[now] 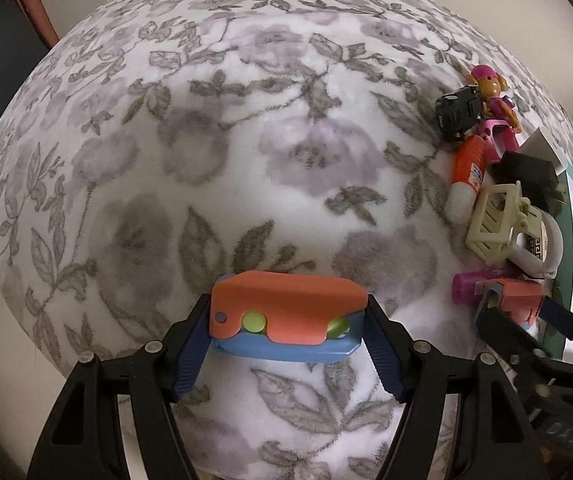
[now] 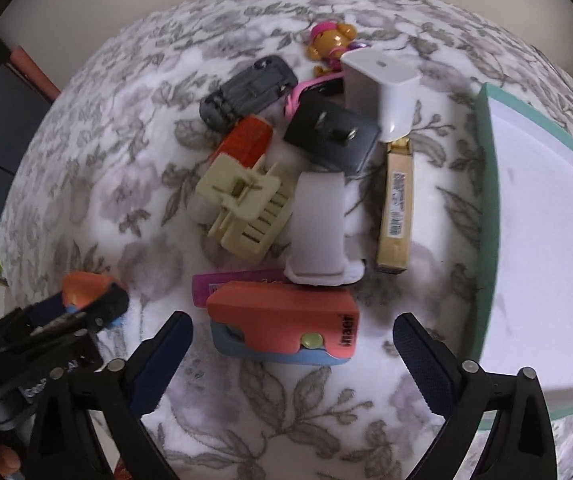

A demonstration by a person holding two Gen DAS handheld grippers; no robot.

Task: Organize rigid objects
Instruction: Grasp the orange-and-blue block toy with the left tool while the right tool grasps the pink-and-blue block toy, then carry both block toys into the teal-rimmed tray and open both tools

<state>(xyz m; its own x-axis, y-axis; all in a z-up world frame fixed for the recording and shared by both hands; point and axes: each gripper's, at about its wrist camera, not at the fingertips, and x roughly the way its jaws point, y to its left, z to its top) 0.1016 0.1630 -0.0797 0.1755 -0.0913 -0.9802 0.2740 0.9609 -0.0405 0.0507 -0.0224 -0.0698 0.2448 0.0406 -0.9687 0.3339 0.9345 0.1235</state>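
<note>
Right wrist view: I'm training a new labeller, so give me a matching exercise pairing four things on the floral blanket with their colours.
Things:
1. hair clip
2. wall plug
3. charger block
4. box rim

Colours:
A. white
B. teal
C. cream
D. black

Pairs: 1-C, 2-D, 3-A, 4-B
</note>
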